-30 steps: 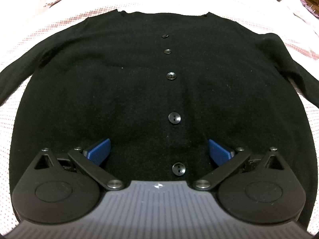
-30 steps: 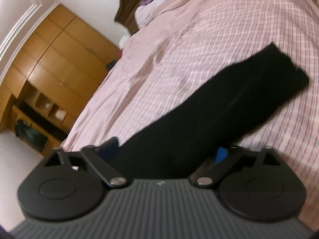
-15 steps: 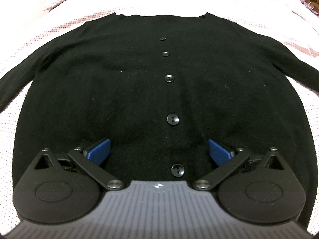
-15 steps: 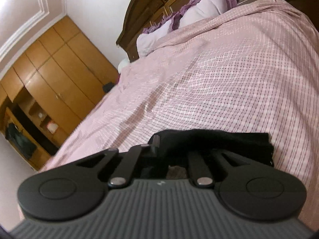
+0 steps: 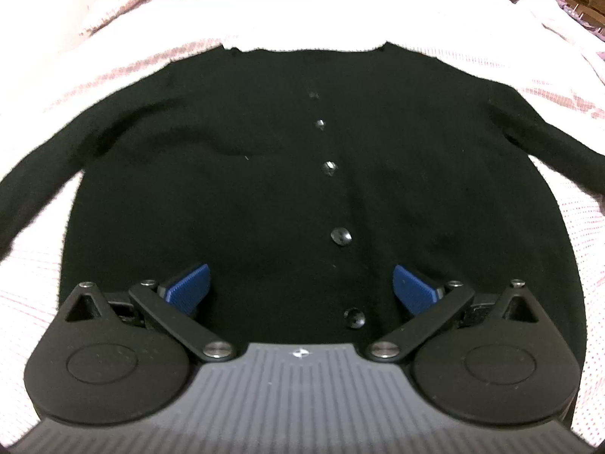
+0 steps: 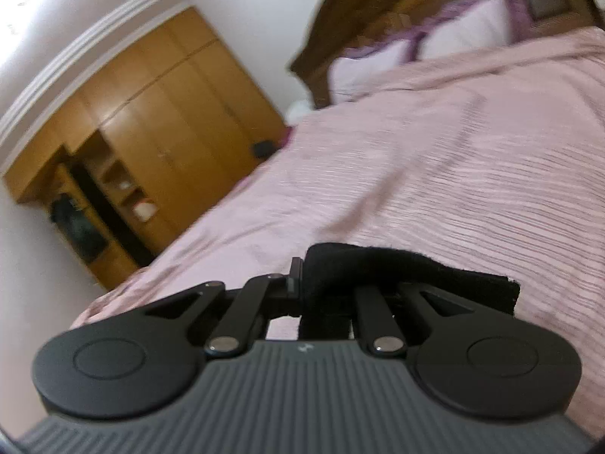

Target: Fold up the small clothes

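Left wrist: black cardigan (image 5: 264,174) lies flat, buttoned, on the pink bed (image 5: 567,87); left gripper (image 5: 300,289) over its hem, fingers spread wide, holding nothing. Right wrist, blurry: right gripper (image 6: 325,283) fingers pinched on black sleeve (image 6: 408,272), probably the cuff, above the bedspread.

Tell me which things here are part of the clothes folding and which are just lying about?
Part of the job:
- black knitted button-up cardigan, spread flat on the bed
- its black sleeve cuff, clamped in the right gripper
- left gripper, open above the hem

Just there:
- pink checked bedspread
- white pillows with purple trim
- wooden wardrobe
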`<action>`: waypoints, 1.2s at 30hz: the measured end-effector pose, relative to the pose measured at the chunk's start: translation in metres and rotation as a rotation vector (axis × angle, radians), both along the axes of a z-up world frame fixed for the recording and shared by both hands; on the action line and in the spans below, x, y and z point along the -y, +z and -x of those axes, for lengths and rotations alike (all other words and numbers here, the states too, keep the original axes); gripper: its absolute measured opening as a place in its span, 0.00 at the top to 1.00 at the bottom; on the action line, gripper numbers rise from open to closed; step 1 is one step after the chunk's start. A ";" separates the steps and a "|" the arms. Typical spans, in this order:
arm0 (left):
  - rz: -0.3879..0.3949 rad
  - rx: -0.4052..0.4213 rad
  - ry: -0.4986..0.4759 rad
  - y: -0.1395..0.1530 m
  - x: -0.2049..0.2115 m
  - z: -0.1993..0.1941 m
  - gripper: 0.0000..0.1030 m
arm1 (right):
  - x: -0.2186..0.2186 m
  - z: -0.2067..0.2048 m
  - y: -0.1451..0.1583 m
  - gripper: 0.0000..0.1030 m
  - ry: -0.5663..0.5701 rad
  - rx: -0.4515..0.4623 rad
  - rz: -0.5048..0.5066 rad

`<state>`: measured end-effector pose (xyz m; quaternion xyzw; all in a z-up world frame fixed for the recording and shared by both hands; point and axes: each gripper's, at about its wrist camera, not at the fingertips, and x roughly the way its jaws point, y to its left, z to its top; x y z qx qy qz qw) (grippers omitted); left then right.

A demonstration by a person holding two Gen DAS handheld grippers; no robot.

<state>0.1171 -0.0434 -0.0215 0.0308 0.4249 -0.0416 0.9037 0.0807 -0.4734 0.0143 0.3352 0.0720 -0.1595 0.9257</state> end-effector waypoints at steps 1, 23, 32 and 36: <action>-0.002 0.008 0.001 0.003 -0.002 0.001 0.00 | -0.006 -0.004 0.007 0.91 0.021 0.012 0.011; 0.009 0.116 0.222 0.036 -0.111 0.004 0.00 | -0.229 -0.113 0.095 0.91 0.540 0.148 0.191; 0.008 0.107 0.303 0.026 -0.145 0.011 0.00 | -0.332 -0.135 0.055 0.90 0.812 0.050 0.261; 0.024 0.091 0.324 0.018 -0.153 0.009 0.00 | -0.366 -0.137 0.018 0.90 0.910 -0.049 0.287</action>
